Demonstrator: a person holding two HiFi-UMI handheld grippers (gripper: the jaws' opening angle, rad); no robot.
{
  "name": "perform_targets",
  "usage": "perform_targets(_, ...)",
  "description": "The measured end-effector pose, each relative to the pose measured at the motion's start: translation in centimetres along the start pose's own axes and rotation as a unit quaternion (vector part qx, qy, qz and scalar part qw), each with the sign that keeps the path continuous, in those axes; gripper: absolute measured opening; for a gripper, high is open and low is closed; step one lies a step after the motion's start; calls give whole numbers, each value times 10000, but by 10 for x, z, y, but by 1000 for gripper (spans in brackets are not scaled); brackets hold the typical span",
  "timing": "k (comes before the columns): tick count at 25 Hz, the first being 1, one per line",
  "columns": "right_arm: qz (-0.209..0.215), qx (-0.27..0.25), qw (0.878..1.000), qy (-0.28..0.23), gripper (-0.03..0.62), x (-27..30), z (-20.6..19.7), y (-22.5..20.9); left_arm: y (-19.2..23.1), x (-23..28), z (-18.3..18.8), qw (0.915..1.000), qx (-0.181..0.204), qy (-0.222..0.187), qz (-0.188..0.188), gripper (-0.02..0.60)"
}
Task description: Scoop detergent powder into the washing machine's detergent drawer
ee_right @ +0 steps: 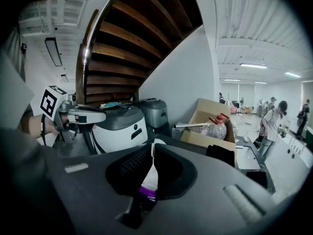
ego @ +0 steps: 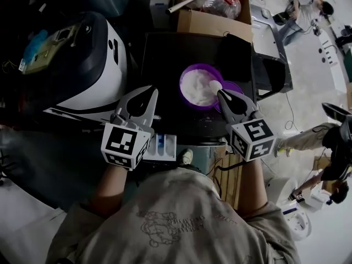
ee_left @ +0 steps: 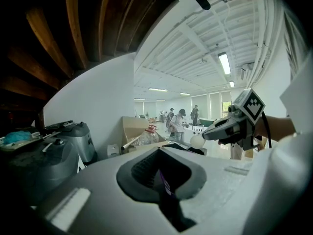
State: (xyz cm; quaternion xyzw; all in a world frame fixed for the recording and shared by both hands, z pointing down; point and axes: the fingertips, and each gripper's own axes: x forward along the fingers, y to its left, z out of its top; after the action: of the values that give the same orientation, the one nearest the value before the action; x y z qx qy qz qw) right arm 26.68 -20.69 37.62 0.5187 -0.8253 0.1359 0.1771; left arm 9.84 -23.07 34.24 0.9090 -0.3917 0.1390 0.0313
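A purple bowl (ego: 197, 87) of white detergent powder stands on the black top of the washing machine (ego: 165, 54). My right gripper (ego: 221, 94) is shut on the handle of a white scoop (ego: 215, 85), whose round end sits over the bowl's right side. From the left gripper view that scoop (ee_left: 197, 141) pokes out of the right gripper (ee_left: 215, 132). My left gripper (ego: 152, 92) hovers left of the bowl, jaws together, with nothing seen held. Below it the white detergent drawer (ego: 163, 146) with blue inserts is pulled out.
A purple lid (ego: 235, 86) lies just right of the bowl. A cardboard box (ego: 212, 15) with a plastic bottle and a pole stands behind the machine. A white and black appliance (ego: 91, 65) fills the left. People (ego: 308, 7) are on the floor at right.
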Motion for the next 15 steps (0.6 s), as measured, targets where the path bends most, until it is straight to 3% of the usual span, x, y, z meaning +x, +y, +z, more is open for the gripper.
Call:
perform_targets(6,267,-191,9958,853,37,33,-27,1,5,5,-5,10000,-25,35,-63,0)
perform_targets(15,252,-466,9844,1677,37,59,-60,-5,9,11,-22,9997,-72,198,-137,0)
